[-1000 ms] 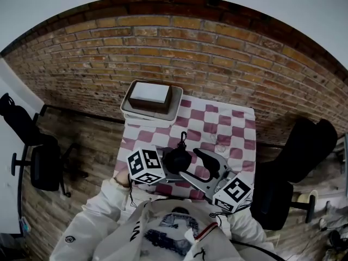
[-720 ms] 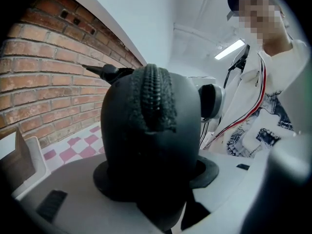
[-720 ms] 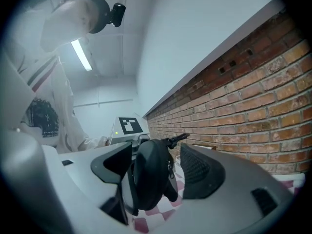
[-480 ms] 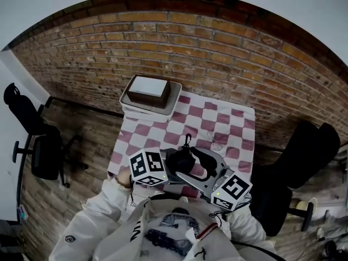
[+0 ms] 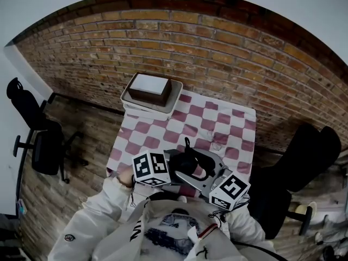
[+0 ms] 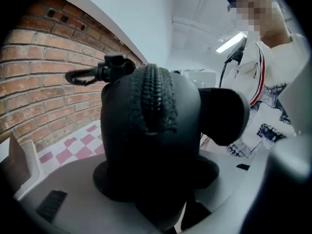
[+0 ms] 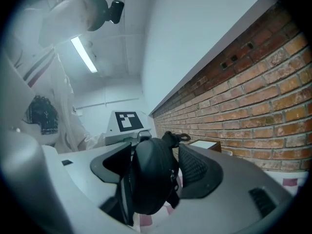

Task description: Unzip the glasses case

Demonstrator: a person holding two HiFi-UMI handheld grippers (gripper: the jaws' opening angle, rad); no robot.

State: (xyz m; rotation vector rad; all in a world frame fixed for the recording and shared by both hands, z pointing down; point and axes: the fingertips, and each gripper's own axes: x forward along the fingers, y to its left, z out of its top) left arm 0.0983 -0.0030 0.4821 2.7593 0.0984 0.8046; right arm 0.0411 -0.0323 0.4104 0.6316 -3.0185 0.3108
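Left tongs clamped on the glasses case — steadying it above the worktop; right tongs apart, straddling its end — presumably to work the zipper.

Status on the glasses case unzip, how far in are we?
Done: the glasses case is held up above the checked cloth, clamped in the left gripper. In hand: the right gripper straddles the case with its jaws apart, not yet gripping anything I can see. Left: the unzipping itself. The zip teeth facing the left gripper view look closed along the stretch that shows.
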